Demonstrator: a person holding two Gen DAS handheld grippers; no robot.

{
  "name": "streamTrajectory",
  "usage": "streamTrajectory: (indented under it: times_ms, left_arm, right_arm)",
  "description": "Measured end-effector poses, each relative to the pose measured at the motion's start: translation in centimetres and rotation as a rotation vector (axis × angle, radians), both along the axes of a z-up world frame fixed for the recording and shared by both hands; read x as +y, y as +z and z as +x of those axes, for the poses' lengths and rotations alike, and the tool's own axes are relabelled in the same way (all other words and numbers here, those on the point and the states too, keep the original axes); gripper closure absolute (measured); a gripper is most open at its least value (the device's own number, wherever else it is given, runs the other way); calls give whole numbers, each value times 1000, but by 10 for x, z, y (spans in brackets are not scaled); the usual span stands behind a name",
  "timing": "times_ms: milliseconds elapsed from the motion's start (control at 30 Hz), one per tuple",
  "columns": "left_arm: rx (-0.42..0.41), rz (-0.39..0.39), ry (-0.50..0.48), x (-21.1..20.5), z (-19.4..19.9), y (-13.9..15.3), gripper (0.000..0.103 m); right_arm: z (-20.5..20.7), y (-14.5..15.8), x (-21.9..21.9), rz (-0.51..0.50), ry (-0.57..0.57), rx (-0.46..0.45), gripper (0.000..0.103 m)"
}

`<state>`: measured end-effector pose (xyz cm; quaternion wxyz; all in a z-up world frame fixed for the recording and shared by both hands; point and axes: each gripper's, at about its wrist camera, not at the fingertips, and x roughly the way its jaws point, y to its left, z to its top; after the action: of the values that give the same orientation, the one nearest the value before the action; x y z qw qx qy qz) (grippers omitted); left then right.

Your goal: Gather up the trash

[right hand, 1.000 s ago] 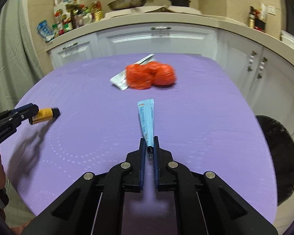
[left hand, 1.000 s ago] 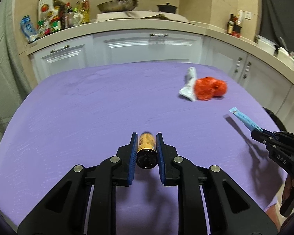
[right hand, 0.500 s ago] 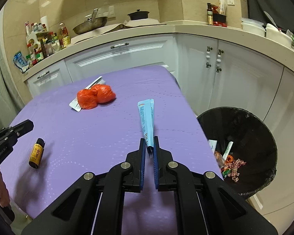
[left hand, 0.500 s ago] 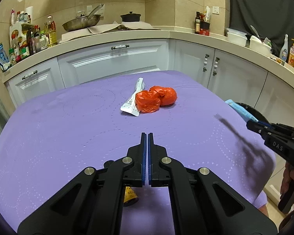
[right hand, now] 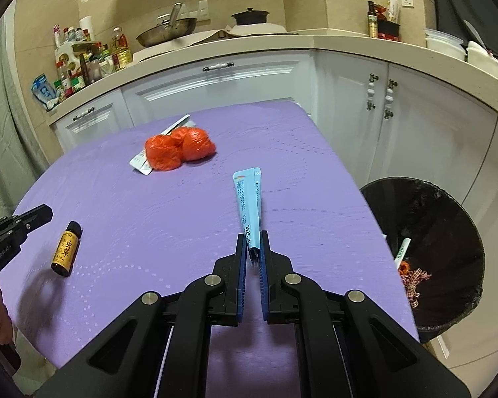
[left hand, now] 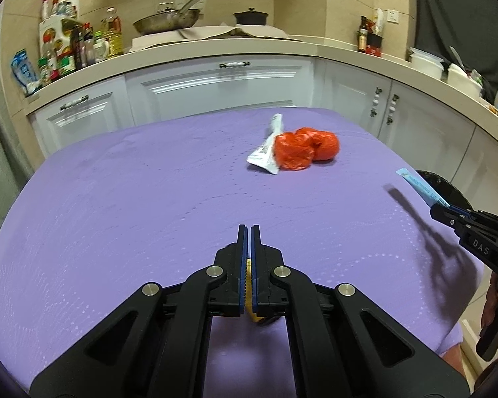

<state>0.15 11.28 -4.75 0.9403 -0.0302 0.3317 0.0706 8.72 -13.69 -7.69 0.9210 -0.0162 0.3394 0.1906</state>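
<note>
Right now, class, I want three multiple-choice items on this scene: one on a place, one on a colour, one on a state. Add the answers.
1. Where does the bottle lie?
A. on the table
B. in the bin
C. on the counter

2. What colour is the packet in the right claw?
A. red
B. light blue
C. green

3. How is the left claw?
A. shut on nothing
B. shut on the bottle
C. wide open

Answers:
1 A, the bottle rests on its side on the purple cloth.
2 B, the packet is pale blue.
3 A, its fingers meet and the bottle lies free beside it.
</note>
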Motion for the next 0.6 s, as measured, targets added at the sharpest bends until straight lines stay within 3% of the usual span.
streamTrajectory:
  times_ms: [233, 367, 467, 567, 600]
  left_arm:
    - [21, -49, 41, 22, -6, -7, 98]
    - [26, -84, 41, 20, -11, -11, 74]
    - [22, -85, 26, 13, -13, -11, 71]
    - [16, -88, 24, 7, -14, -11, 54]
    - [11, -88, 25, 4, -15, -12, 53]
  right_arm:
    - [-4, 0, 20, -23, 38, 1, 95]
    - [-5, -1, 26, -31, 49, 3, 95]
    - [-6, 1, 27, -32, 52, 0, 95]
    - [-7, 1, 26, -32, 52, -3, 95]
    - [-8, 1, 26, -31, 51, -3, 95]
